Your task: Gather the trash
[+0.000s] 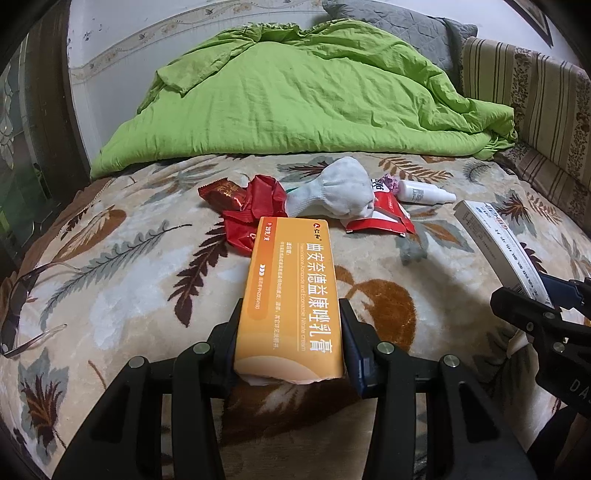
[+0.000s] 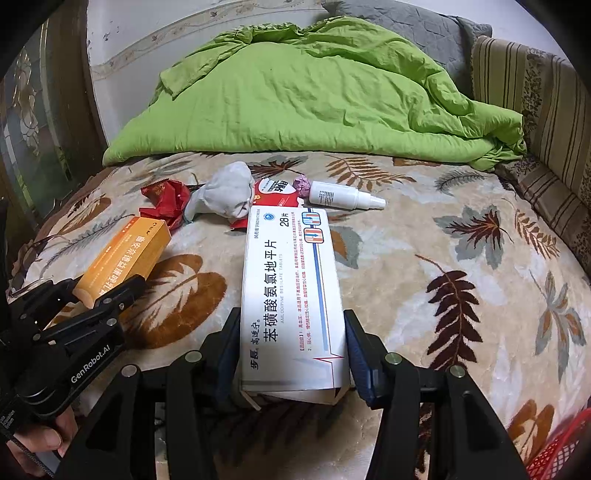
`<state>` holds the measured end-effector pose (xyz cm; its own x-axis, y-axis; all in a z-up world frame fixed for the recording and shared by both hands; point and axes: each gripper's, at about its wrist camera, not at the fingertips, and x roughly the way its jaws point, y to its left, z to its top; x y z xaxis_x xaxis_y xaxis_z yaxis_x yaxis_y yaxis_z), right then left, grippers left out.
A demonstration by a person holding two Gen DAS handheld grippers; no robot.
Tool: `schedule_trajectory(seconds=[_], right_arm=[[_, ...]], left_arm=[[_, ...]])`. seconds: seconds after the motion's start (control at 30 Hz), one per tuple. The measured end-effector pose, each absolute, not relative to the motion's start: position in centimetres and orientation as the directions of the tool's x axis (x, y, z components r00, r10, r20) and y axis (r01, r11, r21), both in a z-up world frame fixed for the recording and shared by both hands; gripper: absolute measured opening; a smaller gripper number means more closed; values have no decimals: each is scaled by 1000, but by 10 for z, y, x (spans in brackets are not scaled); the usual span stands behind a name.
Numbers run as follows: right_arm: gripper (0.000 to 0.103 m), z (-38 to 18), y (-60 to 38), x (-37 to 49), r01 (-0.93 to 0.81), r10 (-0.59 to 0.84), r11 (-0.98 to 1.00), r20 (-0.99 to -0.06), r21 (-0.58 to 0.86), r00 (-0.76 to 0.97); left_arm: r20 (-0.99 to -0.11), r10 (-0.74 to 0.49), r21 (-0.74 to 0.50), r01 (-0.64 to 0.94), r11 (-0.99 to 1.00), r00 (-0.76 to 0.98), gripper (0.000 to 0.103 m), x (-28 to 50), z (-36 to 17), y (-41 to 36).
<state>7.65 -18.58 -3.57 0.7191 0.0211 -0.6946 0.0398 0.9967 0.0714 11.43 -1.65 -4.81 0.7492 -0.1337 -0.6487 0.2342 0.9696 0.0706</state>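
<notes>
My left gripper [image 1: 290, 314] is shut on an orange cream box [image 1: 290, 295], held lengthwise above the leaf-patterned blanket [image 1: 129, 266]. My right gripper [image 2: 291, 325] is shut on a white tablet box [image 2: 290, 295], also lifted over the bed. Each view shows the other gripper: the left gripper [image 2: 107, 291] with its orange cream box [image 2: 125, 254] at the left, the right gripper [image 1: 535, 299] with its white tablet box [image 1: 498, 247] at the right. Further back lie red wrappers [image 1: 255, 203], a grey-white sock [image 1: 336, 188], a red-and-white packet [image 1: 384, 218] and a small white spray bottle [image 1: 421, 192].
A crumpled green quilt [image 1: 306, 96] fills the back of the bed, with a grey pillow [image 1: 406, 26] behind. A striped sofa back [image 1: 535, 107] runs along the right. Eyeglasses [image 1: 22, 310] lie at the left edge. A red mesh basket [image 2: 557, 450] shows at lower right.
</notes>
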Motion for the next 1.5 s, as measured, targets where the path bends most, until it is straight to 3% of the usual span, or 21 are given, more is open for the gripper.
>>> schedule_trajectory(seconds=[1.5], right_arm=[[57,-36,-184,77,54,-10,998,-701,42,713]], left_arm=[[-659,-137,76,246,966,740,45,113,-52,-22]])
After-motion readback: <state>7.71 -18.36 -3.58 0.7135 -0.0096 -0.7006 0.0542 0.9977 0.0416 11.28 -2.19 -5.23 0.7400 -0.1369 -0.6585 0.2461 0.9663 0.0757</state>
